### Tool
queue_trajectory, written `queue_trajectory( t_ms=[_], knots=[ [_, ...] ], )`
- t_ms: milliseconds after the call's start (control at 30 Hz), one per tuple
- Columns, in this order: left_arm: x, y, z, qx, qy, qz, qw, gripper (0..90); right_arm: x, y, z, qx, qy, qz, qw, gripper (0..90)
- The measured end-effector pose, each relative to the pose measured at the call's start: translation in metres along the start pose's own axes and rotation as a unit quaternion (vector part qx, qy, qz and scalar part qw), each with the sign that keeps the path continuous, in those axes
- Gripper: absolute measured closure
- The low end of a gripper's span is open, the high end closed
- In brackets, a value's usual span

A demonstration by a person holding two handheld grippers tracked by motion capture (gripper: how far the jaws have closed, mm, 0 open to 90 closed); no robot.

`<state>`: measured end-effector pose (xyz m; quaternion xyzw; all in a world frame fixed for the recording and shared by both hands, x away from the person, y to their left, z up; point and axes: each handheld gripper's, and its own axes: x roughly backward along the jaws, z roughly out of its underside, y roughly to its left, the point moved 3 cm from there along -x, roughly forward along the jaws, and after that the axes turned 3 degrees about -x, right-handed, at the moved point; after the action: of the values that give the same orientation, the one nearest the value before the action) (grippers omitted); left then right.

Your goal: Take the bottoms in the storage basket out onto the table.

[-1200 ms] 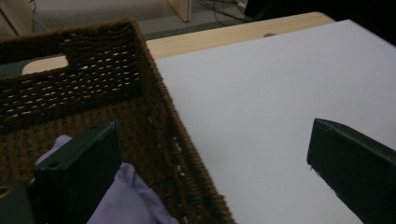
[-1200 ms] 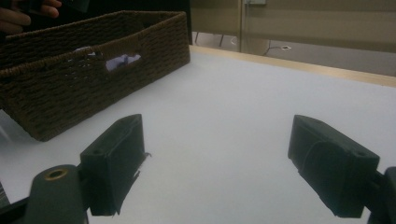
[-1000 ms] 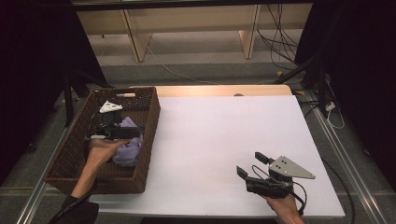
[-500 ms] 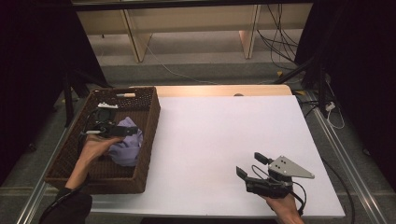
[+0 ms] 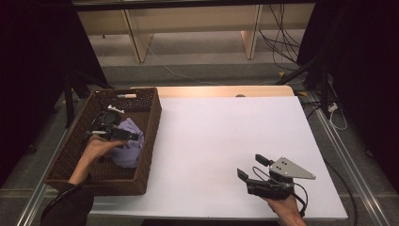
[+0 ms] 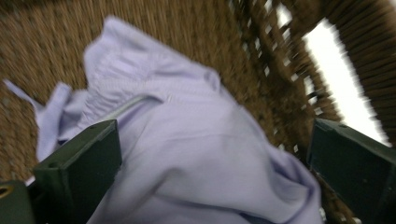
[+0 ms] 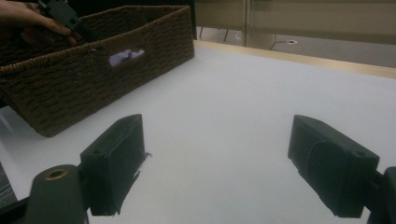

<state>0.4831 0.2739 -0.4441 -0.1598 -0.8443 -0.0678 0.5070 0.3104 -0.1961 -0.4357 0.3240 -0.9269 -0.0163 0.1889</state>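
I see the tabletop (image 5: 226, 141) w/ lots of bare white room btwn the basket and my right side. Wicker basket (image 5: 141, 141) sits at the left edge, its right wall just beside the cloth. Lavender cloth (image 6: 187, 154) lies inside, against that wall. Left tongs (image 6: 210, 177) spread wide, straddling the cloth. Right tongs (image 7: 219, 163) wide too, nothing btwn, near the front edge.
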Motion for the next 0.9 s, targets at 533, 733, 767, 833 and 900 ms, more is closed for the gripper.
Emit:
queue_trajectory(
  t_ms=[533, 733, 767, 833, 900],
  knots=[
    [-0.040, 0.015, 0.007, 0.035, 0.103, -0.007, 0.9941, 0.0, -0.003, 0.000, 0.003, 0.004, 0.008, -0.007, 0.9999, 19.9],
    [-0.046, 0.014, 0.008, 0.032, 0.112, -0.023, 0.9929, 0.0, -0.003, 0.000, 0.003, 0.006, 0.010, -0.009, 0.9999, 20.0],
    [-0.048, 0.014, 0.009, 0.032, 0.115, -0.030, 0.9923, 0.0, -0.004, 0.000, 0.003, 0.006, 0.009, -0.012, 0.9999, 19.9],
    [-0.049, 0.014, 0.009, 0.031, 0.117, -0.034, 0.9921, 0.0, -0.004, 0.000, 0.004, 0.004, 0.012, -0.009, 0.9999, 20.0],
    [-0.051, 0.012, 0.010, 0.019, 0.121, -0.048, 0.9914, 0.6, -0.004, 0.001, 0.004, 0.006, 0.012, -0.010, 0.9999, 20.0]
  ],
)
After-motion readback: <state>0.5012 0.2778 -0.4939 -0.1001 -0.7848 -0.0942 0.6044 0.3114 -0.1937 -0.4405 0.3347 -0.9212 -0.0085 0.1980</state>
